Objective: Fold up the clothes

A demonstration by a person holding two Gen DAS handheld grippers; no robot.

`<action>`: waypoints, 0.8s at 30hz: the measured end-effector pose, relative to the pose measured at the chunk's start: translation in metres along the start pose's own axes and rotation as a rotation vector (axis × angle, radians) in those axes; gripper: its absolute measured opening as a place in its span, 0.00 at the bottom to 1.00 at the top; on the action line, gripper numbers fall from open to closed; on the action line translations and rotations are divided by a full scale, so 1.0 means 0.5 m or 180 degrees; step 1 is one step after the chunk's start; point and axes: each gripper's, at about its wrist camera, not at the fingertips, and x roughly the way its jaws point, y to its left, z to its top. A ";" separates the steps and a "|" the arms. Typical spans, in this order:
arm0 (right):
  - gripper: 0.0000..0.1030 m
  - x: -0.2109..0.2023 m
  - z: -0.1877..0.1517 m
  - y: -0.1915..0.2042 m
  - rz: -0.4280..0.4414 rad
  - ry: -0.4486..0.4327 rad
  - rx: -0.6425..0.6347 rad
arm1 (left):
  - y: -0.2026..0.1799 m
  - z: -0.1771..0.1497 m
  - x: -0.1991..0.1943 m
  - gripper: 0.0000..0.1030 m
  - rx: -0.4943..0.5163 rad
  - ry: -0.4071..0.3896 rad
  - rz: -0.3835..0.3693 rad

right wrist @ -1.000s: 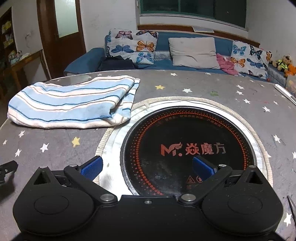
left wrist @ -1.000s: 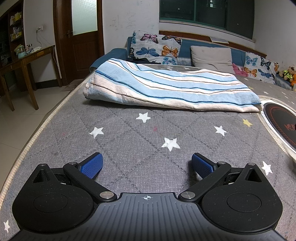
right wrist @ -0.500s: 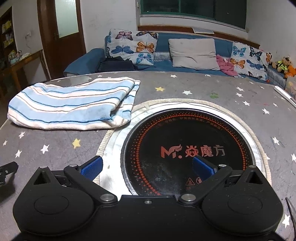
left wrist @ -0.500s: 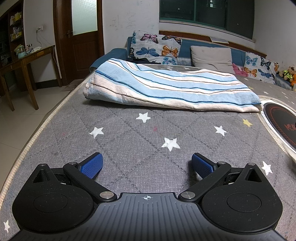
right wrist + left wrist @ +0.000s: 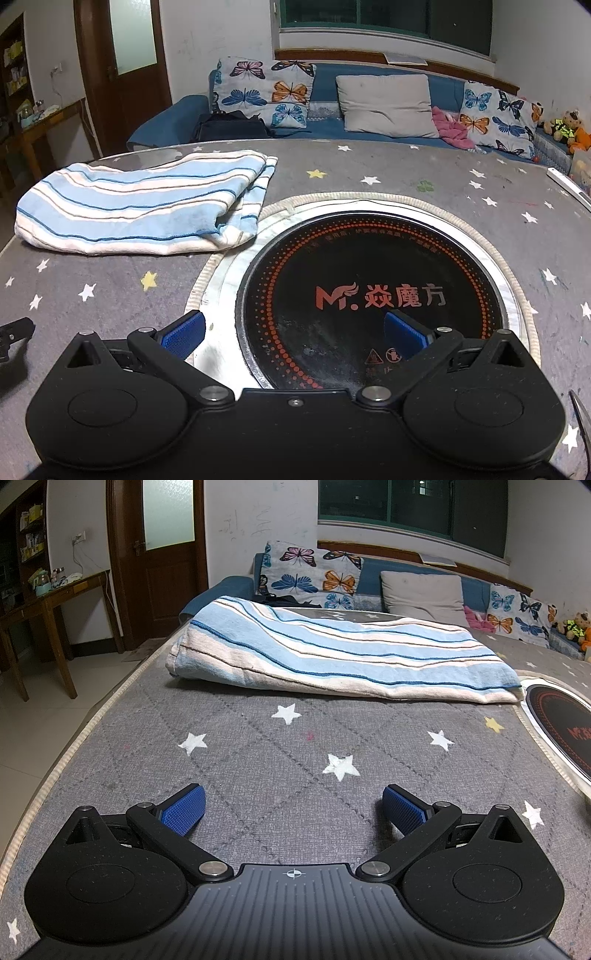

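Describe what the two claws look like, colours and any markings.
Both match: the left claw and right claw have matte black bodies with round hubs, black link arms on silver pivot pins, and blue textured pads. The left's ribbed centre plate bears a small white crosshair mark.

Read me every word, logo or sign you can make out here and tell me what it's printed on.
"MF." logo with a wing, in red: on the black induction cooktop set in the table.
"焱魔方", red: beside the logo on the same cooktop.
Ring of small red characters around the cooktop's dotted circle: too small to read.
Two warning symbols near its front edge: a triangle and a prohibition circle; text below hidden.
Scribbles on the wall: illegible.
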 end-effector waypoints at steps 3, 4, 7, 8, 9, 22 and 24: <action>1.00 0.002 0.004 0.000 -0.0004 -0.0004 -0.0002 | 0.001 0.000 0.000 1.00 0.0000 0.0000 0.0000; 1.00 0.003 0.005 0.000 -0.0003 0.0000 -0.0001 | 0.001 0.000 0.000 1.00 0.0000 0.0000 0.0000; 1.00 0.006 0.009 0.005 -0.0006 0.0012 -0.0016 | 0.000 0.000 0.000 1.00 0.0000 0.0000 0.0000; 1.00 0.007 0.010 0.007 -0.0007 0.0016 -0.0025 | 0.001 0.000 0.000 1.00 0.0000 0.0000 0.0000; 1.00 0.007 0.010 0.009 -0.0006 0.0014 -0.0034 | 0.001 0.000 0.000 1.00 0.0000 0.0000 0.0000; 1.00 0.018 0.018 0.034 0.0056 0.0037 -0.0161 | 0.001 0.000 0.000 1.00 0.0001 0.0000 0.0000; 1.00 0.022 0.020 0.040 0.0073 0.0048 -0.0186 | 0.001 0.000 0.000 1.00 0.0001 -0.0001 0.0000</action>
